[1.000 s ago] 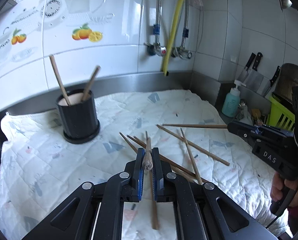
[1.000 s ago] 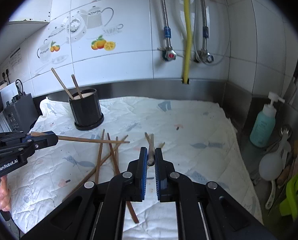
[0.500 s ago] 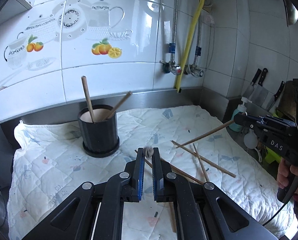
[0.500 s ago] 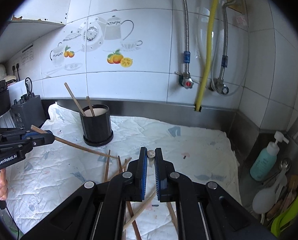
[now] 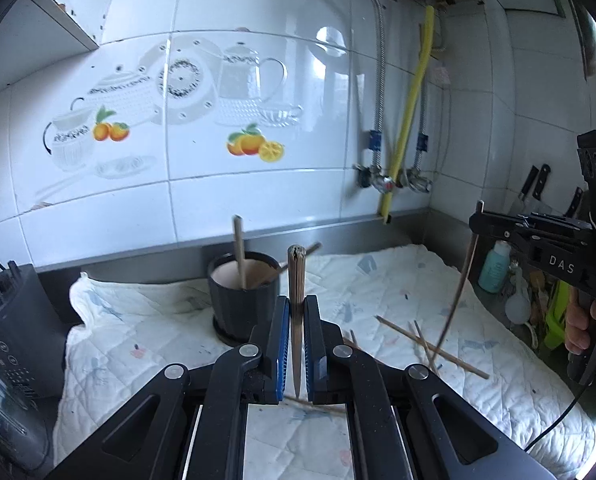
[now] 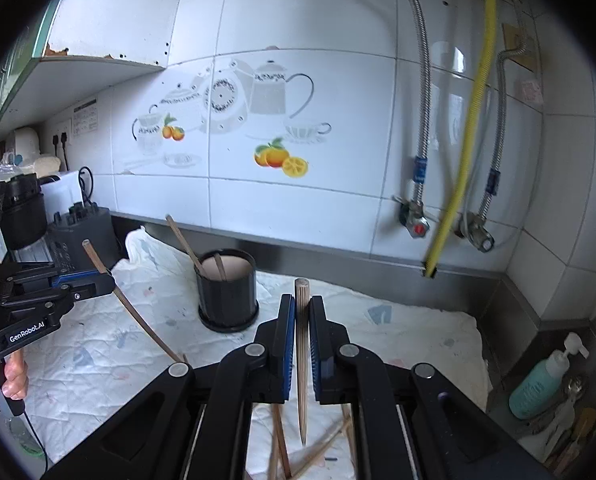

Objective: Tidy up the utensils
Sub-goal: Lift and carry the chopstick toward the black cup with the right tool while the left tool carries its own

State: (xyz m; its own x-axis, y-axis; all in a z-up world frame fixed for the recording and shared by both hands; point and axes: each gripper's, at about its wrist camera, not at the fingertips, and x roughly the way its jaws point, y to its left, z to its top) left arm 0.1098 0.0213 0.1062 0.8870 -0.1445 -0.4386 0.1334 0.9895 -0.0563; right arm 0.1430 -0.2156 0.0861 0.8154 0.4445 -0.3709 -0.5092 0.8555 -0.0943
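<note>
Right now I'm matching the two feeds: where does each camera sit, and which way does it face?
Left wrist: on the left gripper, facing the tiled wall; own fingers grip a chopstick; right gripper visible.
Right wrist: on the right gripper, same wall; its chopstick, left gripper.
Shared: black holder, quilted cloth.
</note>
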